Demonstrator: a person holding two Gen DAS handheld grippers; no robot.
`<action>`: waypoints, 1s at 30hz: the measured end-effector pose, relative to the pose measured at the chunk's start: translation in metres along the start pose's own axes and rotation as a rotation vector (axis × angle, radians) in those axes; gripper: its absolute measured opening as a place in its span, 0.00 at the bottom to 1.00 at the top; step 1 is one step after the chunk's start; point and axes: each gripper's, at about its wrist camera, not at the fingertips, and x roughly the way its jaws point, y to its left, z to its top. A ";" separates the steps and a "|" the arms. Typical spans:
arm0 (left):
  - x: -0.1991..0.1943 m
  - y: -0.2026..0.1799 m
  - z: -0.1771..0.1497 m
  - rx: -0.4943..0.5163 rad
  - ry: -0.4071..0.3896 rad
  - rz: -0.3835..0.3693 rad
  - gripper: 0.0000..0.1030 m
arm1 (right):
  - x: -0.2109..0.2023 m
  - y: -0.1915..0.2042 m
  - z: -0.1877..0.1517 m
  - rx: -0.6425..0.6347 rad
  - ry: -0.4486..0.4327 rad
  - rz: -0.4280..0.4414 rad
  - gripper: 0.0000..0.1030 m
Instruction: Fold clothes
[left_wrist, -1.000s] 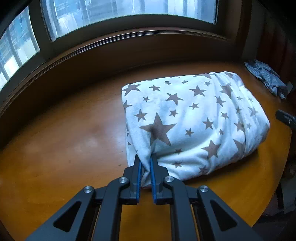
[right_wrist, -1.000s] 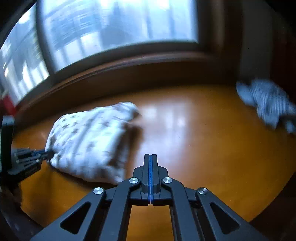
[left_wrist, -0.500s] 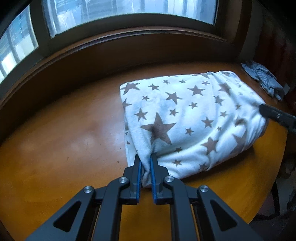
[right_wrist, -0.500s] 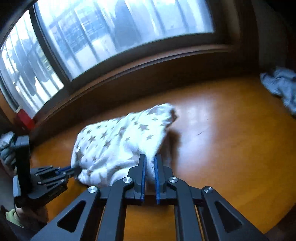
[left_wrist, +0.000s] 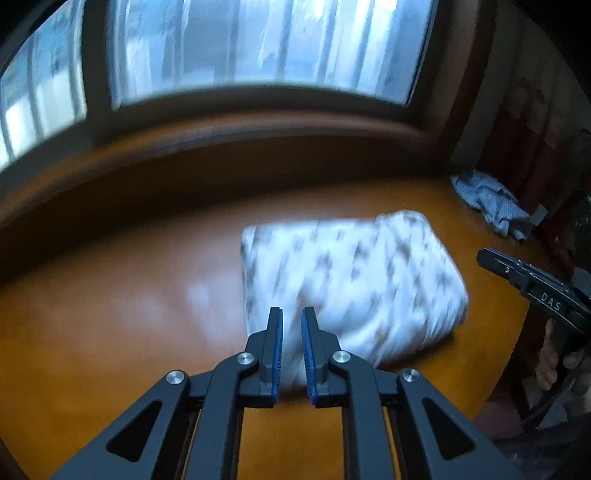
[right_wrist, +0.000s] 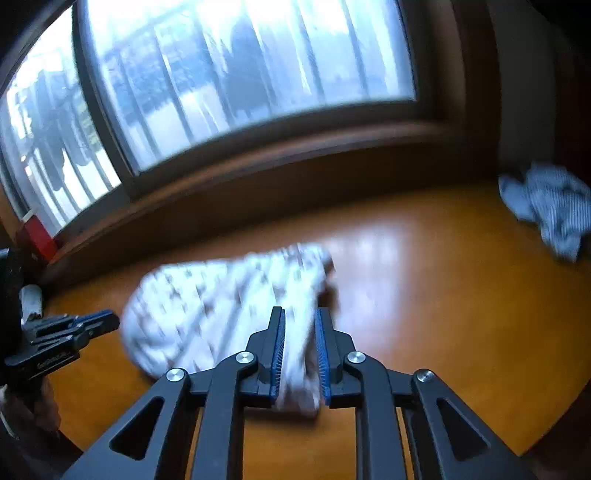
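A folded white cloth with brown stars (left_wrist: 351, 269) lies on the round wooden table (left_wrist: 129, 314), blurred by motion. My left gripper (left_wrist: 291, 314) is shut on its near edge, and white fabric fills the narrow gap between the blue pads. In the right wrist view the same cloth (right_wrist: 221, 295) runs left from my right gripper (right_wrist: 300, 314). Its jaws stand apart with a fold of the cloth loose between them. From the left wrist view the right gripper (left_wrist: 484, 254) shows just off the cloth's right end. The left gripper (right_wrist: 110, 321) sits at the cloth's left end.
A crumpled blue striped garment (left_wrist: 487, 199) (right_wrist: 546, 206) lies at the table's far right. A dark wooden sill and a window run along the back. A red object (right_wrist: 38, 236) stands on the sill at the left. A hand (left_wrist: 550, 362) holds the right gripper.
The right gripper's jaws have widened around the cloth's end. The left gripper keeps its hold, and the cloth now looks lower and flatter. Both views are blurred by movement.
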 end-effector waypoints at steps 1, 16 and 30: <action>0.007 -0.003 0.007 0.013 -0.010 -0.007 0.10 | 0.003 0.003 0.004 -0.013 -0.003 0.010 0.19; 0.085 -0.010 0.032 0.103 0.005 0.144 0.14 | 0.097 -0.052 0.023 0.208 0.162 -0.062 0.10; 0.081 -0.005 0.021 0.050 -0.056 0.183 0.18 | 0.114 -0.018 0.054 0.186 0.202 -0.028 0.08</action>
